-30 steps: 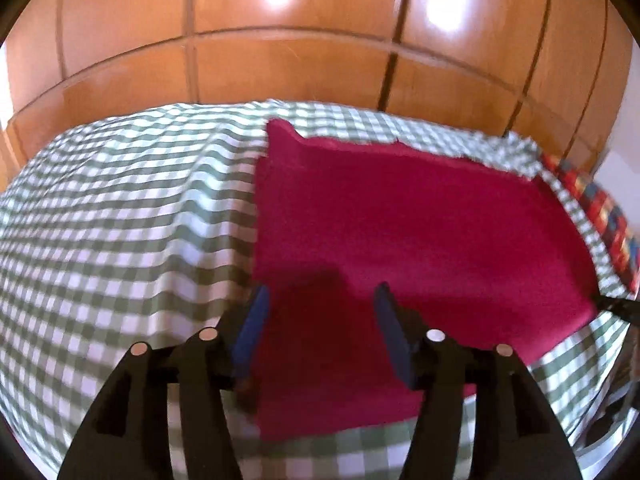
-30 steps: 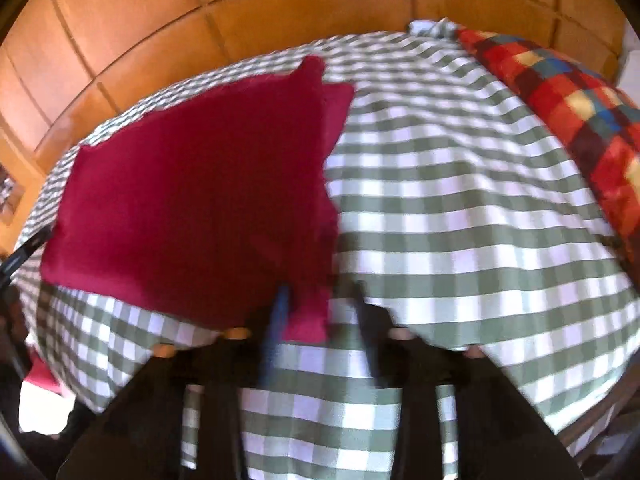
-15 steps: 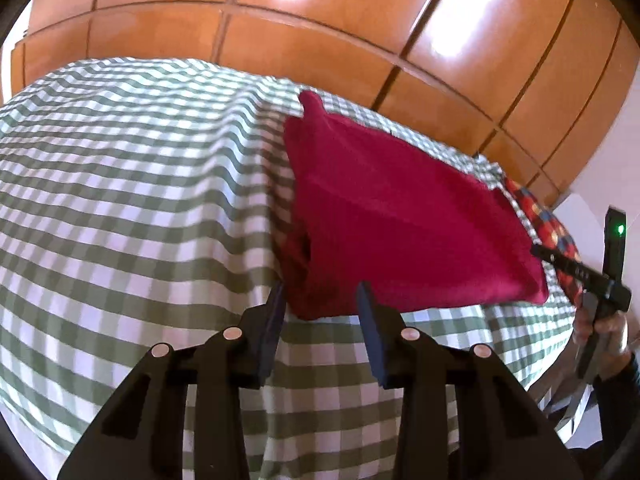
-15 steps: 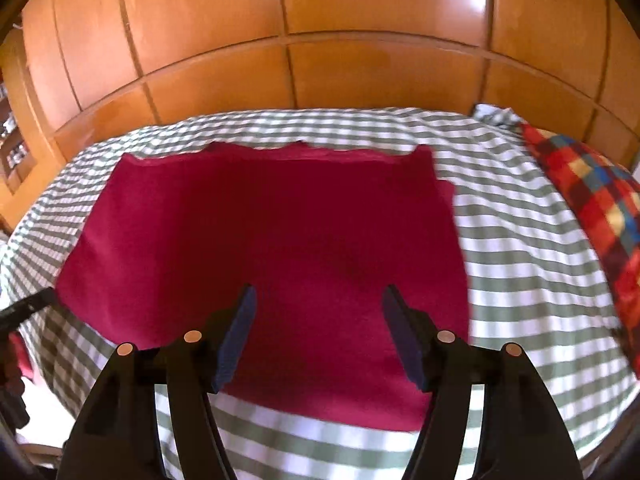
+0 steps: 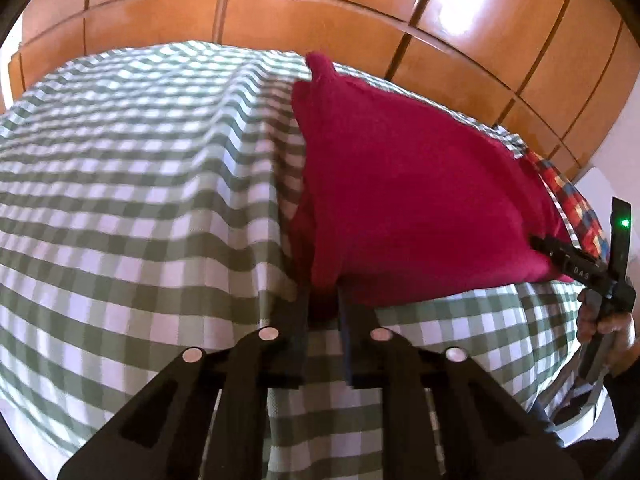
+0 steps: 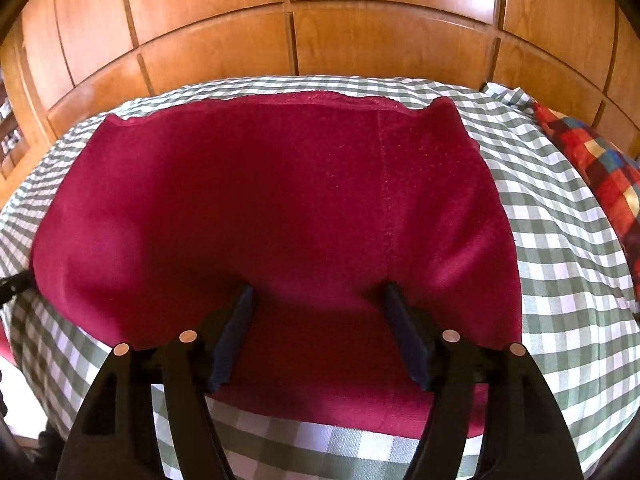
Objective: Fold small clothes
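Note:
A dark red garment lies spread on a green-and-white checked cloth. In the left wrist view the garment lies to the right, and my left gripper is shut on its near left corner, which bunches between the jaws. My right gripper is open, its jaws wide apart above the garment's near edge, holding nothing. The right gripper also shows at the right edge of the left wrist view, by the garment's other near corner.
A wooden panelled wall stands behind the surface. A red, blue and yellow checked cloth lies at the far right. The checked surface stretches wide to the left of the garment.
My left gripper has closed on the garment's near left corner. My right gripper has moved closer over the garment's near edge and stays open.

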`<state>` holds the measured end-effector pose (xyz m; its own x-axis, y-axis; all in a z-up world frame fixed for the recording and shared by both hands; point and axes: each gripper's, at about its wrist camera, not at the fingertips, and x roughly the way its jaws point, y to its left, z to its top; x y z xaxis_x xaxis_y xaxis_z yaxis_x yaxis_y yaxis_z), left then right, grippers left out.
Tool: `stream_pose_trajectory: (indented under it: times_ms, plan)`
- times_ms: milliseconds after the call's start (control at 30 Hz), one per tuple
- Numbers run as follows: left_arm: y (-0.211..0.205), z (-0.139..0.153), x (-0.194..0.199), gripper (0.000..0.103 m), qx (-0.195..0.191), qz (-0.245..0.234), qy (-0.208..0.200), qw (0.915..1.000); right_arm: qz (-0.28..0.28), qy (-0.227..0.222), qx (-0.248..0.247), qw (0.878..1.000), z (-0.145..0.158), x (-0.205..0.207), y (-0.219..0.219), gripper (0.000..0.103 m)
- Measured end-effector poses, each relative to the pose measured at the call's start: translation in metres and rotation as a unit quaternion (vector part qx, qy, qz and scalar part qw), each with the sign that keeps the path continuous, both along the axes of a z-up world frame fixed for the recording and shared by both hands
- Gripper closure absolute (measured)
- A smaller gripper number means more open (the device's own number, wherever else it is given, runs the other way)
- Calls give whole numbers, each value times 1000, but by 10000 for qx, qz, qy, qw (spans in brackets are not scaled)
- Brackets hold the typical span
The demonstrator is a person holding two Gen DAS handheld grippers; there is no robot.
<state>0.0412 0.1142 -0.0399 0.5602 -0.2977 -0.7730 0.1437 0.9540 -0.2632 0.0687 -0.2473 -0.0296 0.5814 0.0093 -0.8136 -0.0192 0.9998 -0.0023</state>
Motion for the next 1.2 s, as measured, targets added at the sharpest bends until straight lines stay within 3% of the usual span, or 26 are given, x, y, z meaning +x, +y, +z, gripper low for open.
stream_pose_trajectory:
  times_ms: [167, 367, 600, 900, 1200]
  plan:
    - [-6, 32, 12, 84, 210, 119, -441, 9987, -41, -76, -32, 10000, 0, -2, 1, 35]
    - [-39, 64, 48, 82, 773, 157, -934, 9925, -96, 33, 99, 9999, 5, -2, -1, 33]
    - [-80, 78, 64, 66, 1150, -104, -1312, 9846, -101, 162, 237, 9995, 13, 0, -3, 32]
    - [-104, 75, 73, 64, 1296, -318, -1322, 9822, -128, -170, 283, 9994, 45, 20, -9, 32]
    - [-110, 64, 86, 62, 1350, -278, -1137, 9839, -442, -167, 129, 9988, 46, 62, -26, 32]
